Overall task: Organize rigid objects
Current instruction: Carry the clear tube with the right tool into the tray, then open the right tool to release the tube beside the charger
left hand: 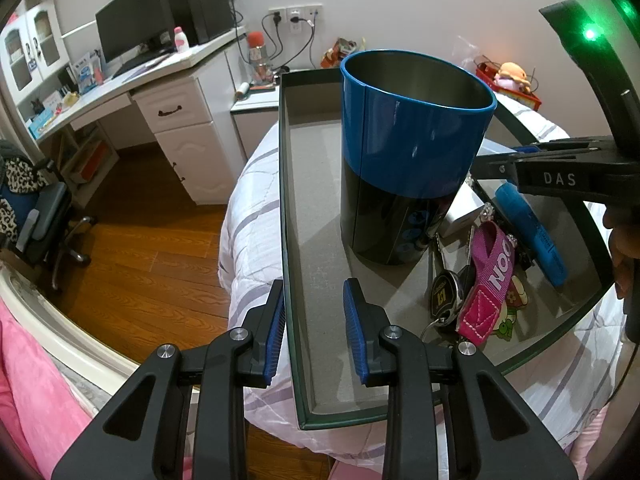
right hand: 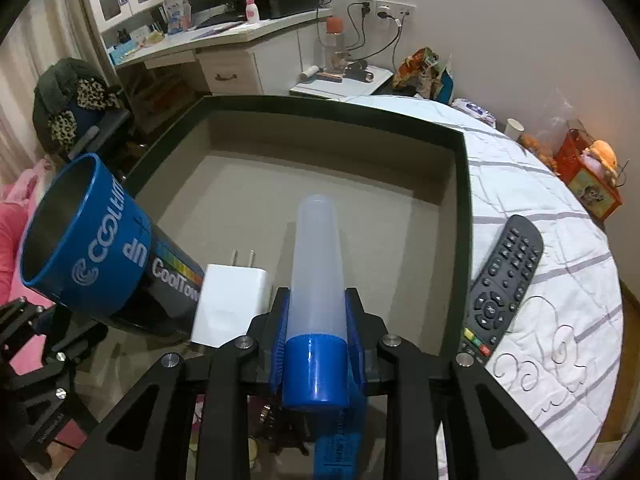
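Note:
A shallow dark-rimmed box [left hand: 286, 216] with a grey floor lies on the bed; it also shows in the right wrist view [right hand: 460, 216]. In it stand a blue and black can [left hand: 404, 152], also seen in the right wrist view [right hand: 100, 252], a white charger [right hand: 230, 304], keys with a pink strap [left hand: 486, 280] and a blue tube [left hand: 532, 232]. My left gripper [left hand: 314, 332] is open, its fingers straddling the box's left rim. My right gripper [right hand: 316, 340] is shut on a translucent bottle with a blue cap [right hand: 316, 280] above the box.
A black remote [right hand: 500, 284] lies on the white quilt right of the box. A desk with a monitor [left hand: 132, 24], a chair [left hand: 36, 208] and wood floor are to the left. A nightstand [right hand: 340, 80] and red toy box [right hand: 588, 180] stand behind.

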A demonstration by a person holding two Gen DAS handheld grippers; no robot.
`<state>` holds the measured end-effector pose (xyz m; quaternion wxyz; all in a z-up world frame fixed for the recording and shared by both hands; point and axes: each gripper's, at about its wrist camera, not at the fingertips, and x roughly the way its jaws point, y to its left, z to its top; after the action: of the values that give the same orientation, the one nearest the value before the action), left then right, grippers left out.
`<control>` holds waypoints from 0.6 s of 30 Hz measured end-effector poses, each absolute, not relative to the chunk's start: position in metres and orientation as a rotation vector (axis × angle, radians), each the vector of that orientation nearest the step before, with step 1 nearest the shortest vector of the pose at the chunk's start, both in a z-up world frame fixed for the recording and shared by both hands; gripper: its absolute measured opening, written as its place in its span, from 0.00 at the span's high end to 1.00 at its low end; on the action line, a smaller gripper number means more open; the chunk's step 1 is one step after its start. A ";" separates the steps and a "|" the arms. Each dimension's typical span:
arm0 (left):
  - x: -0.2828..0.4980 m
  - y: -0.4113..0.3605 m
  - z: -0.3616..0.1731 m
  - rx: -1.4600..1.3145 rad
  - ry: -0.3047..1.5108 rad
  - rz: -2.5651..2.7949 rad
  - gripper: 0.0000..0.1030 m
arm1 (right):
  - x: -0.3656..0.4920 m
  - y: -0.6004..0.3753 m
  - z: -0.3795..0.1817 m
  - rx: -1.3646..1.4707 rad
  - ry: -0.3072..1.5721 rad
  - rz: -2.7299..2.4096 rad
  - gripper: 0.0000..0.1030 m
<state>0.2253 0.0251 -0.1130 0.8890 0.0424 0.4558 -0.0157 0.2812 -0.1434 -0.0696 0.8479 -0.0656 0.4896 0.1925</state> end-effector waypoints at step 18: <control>0.225 0.024 -0.113 0.087 0.947 -0.032 0.73 | 0.256 -0.164 -0.023 -0.121 0.852 0.358 0.54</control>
<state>0.2251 0.0244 -0.1131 0.8889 0.0420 0.4558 -0.0155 0.2559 -0.1640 -0.0228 0.8934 -0.0582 0.4107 0.1726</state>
